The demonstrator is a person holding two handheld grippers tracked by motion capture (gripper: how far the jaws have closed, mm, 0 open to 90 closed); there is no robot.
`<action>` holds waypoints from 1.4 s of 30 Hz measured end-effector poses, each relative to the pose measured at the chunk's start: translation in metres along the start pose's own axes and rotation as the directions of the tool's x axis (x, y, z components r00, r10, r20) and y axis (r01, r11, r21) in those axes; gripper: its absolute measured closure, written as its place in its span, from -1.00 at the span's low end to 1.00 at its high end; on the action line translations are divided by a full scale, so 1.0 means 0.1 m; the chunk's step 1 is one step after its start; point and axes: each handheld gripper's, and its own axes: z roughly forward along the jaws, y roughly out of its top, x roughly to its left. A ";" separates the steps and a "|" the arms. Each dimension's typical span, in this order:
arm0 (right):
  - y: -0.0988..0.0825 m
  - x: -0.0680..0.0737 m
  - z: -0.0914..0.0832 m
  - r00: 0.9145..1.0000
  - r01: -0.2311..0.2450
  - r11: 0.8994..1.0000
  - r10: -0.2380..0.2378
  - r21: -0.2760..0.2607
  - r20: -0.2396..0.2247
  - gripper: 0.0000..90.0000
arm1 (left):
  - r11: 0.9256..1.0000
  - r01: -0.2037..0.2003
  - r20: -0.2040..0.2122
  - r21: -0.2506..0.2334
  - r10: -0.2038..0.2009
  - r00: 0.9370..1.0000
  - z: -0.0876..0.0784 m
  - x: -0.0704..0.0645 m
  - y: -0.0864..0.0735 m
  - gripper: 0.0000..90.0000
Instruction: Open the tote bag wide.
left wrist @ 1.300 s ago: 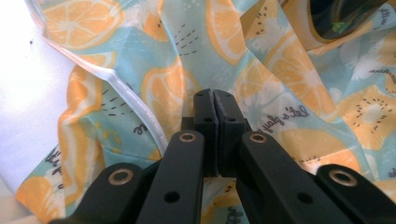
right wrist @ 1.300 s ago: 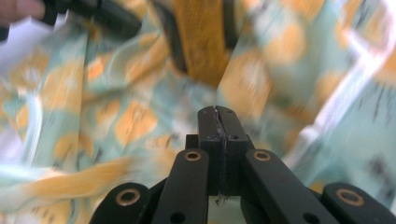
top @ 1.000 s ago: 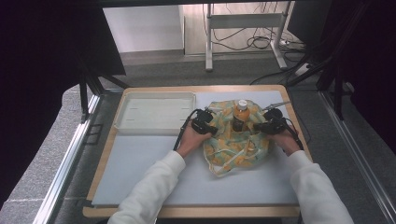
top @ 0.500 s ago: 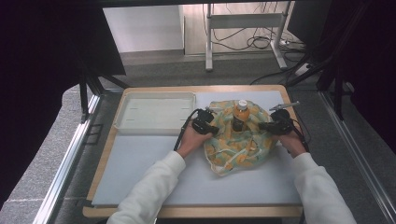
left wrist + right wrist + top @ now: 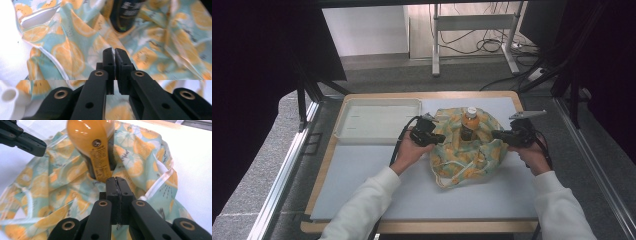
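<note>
1. An orange-print cloth (image 5: pixel 468 152) is lying rumpled on the pale mat of the table (image 5: pixel 362 175), and a bottle of orange drink (image 5: pixel 469 124) is standing upright in the middle of it.
2. The left gripper (image 5: pixel 438 138) is sitting at the cloth's left edge; in the left gripper view its fingers (image 5: pixel 109 60) are pressed almost together, and whether any fabric is caught between them cannot be told.
3. The right gripper (image 5: pixel 495 134) is sitting at the cloth's right edge; in the right gripper view its fingers (image 5: pixel 111 186) are clenched on a thin fold of the cloth, just in front of the bottle's base.
4. A white tray (image 5: pixel 343 131) is lying on the table to the left, apart from the cloth.
</note>
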 end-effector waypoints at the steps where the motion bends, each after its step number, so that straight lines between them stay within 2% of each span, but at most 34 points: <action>1: -0.02 0.01 -0.03 1.000 0.003 1.000 -0.003 -0.009 -0.004 0.95 | 1.000 -0.004 0.003 -0.005 0.004 1.000 -0.03 -0.02 -0.03 0.88; 4: -0.05 0.04 -0.08 1.000 0.010 1.000 -0.010 -0.021 -0.006 0.88 | 1.000 -0.012 0.011 -0.020 0.012 1.000 -0.11 -0.06 -0.13 0.76; 7: -0.09 0.07 -0.12 1.000 0.011 1.000 -0.012 -0.020 -0.020 0.65 | 0.999 -0.031 0.027 -0.023 0.032 0.999 -0.19 -0.10 -0.22 0.40; 9: -0.11 0.10 -0.13 1.000 0.022 1.000 -0.022 -0.018 -0.010 0.47 | 0.999 -0.050 0.011 -0.019 0.050 0.999 -0.25 -0.13 -0.28 0.19; 11: -0.13 0.12 -0.14 0.999 0.036 0.999 -0.037 -0.012 -0.022 0.34 | 0.998 -0.055 -0.005 -0.022 0.055 0.998 -0.30 -0.14 -0.33 0.04; 14: -0.14 0.15 -0.14 0.998 0.054 0.999 -0.054 -0.001 -0.013 0.18 | 0.998 -0.047 -0.015 -0.028 0.047 0.999 -0.38 -0.15 -0.42 -0.08; 21: -0.15 0.23 -0.18 0.997 0.072 0.997 -0.072 -0.028 -0.010 -0.02 | 0.999 -0.028 -0.022 -0.041 0.027 0.999 -0.53 -0.13 -0.65 -0.13; 25: -0.15 0.25 -0.20 0.997 0.077 0.997 -0.077 -0.030 -0.013 -0.11 | 0.999 -0.015 -0.027 -0.028 0.014 1.000 -0.62 -0.11 -0.72 -0.12; 30: -0.16 0.27 -0.23 0.997 0.075 0.997 -0.076 -0.032 -0.019 -0.16 | 0.999 -0.002 -0.051 -0.045 0.000 0.999 -0.75 -0.12 -0.82 -0.11; 35: -0.14 0.28 -0.27 0.997 0.075 0.996 -0.076 -0.046 -0.019 -0.16 | 0.999 0.021 -0.061 -0.043 -0.023 0.998 -0.78 -0.07 -0.88 -0.11; 42: -0.09 0.32 -0.25 0.995 0.098 0.994 -0.099 -0.044 -0.014 -0.17 | 1.000 -0.005 -0.093 -0.027 0.002 0.996 -0.74 -0.06 -0.92 -0.10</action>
